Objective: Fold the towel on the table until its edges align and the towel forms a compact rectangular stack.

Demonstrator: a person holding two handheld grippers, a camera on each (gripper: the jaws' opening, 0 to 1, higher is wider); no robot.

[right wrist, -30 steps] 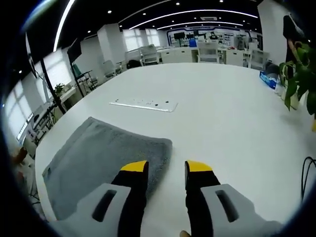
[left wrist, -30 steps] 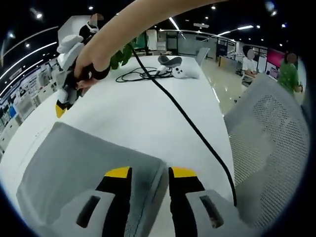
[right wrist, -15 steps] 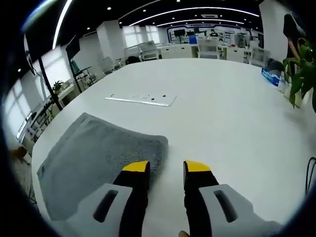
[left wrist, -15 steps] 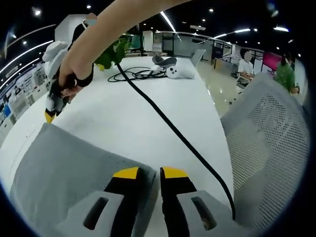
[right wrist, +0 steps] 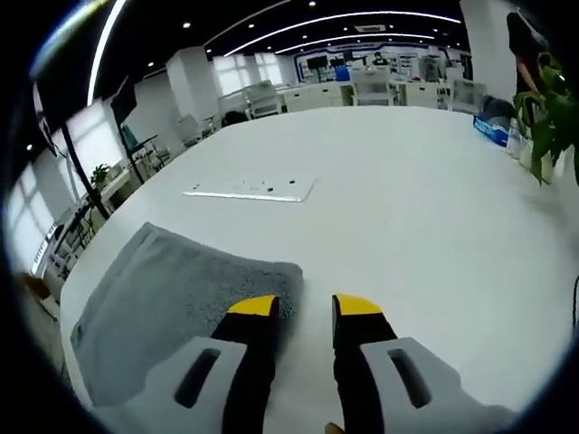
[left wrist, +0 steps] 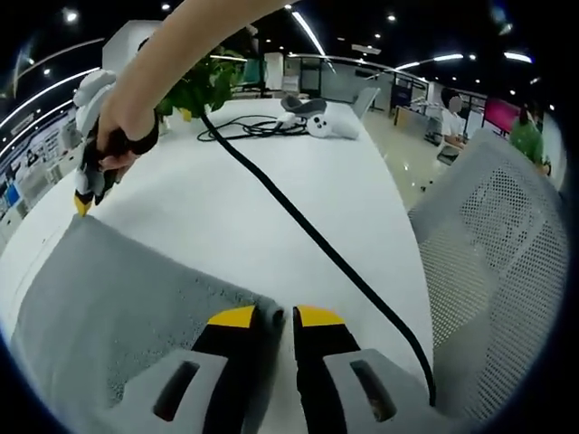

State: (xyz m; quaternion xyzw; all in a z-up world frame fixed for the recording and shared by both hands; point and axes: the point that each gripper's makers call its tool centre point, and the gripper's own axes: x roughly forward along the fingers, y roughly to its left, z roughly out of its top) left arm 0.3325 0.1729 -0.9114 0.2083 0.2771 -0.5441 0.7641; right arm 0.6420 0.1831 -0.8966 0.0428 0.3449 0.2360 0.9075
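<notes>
A grey towel (left wrist: 118, 289) lies flat on the white table (left wrist: 226, 199). In the left gripper view my left gripper (left wrist: 275, 315) has its jaws pressed close on the towel's near corner edge. A hand holds my right gripper (left wrist: 83, 201) at the towel's far corner, yellow tip down by the cloth. In the right gripper view the towel (right wrist: 172, 298) spreads to the left. Its corner lies at the left jaw of my right gripper (right wrist: 305, 303), whose jaws stand a small gap apart.
A black cable (left wrist: 298, 226) runs across the table from the right gripper's hand. A white headset (left wrist: 321, 122) and a plant (left wrist: 204, 86) sit at the far end. A mesh chair (left wrist: 498, 244) stands beside the table. A flat white panel (right wrist: 249, 190) lies beyond the towel.
My left gripper's jaws have come together on the towel's corner. My right gripper has dropped to the towel's far corner and its jaws have narrowed.
</notes>
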